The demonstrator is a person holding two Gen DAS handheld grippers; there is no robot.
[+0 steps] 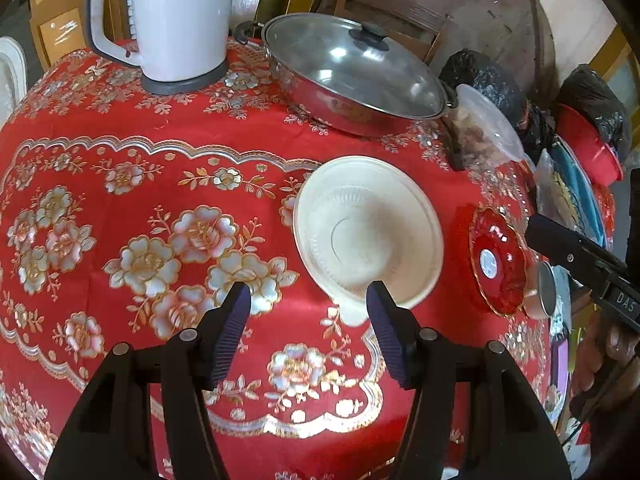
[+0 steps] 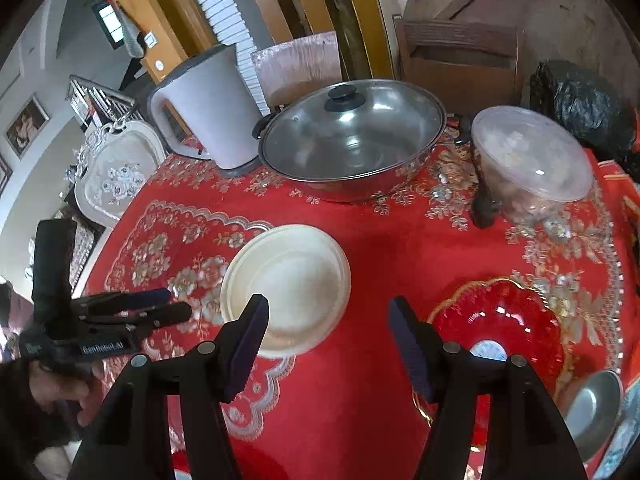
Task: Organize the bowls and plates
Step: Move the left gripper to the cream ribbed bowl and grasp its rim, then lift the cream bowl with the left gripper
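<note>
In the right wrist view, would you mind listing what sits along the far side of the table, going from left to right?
White electric kettle → lidded steel pot → clear plastic lidded container → black plastic bag.

Bare red floral tablecloth (image 1: 132,184) lies open left of the cream plastic bowl (image 1: 366,232). Behind it, a white electric kettle (image 1: 180,20) and lidded steel pot (image 1: 352,76) block the way. To its right sits a red glass dish (image 2: 500,320), with clear cloth between them.
</note>
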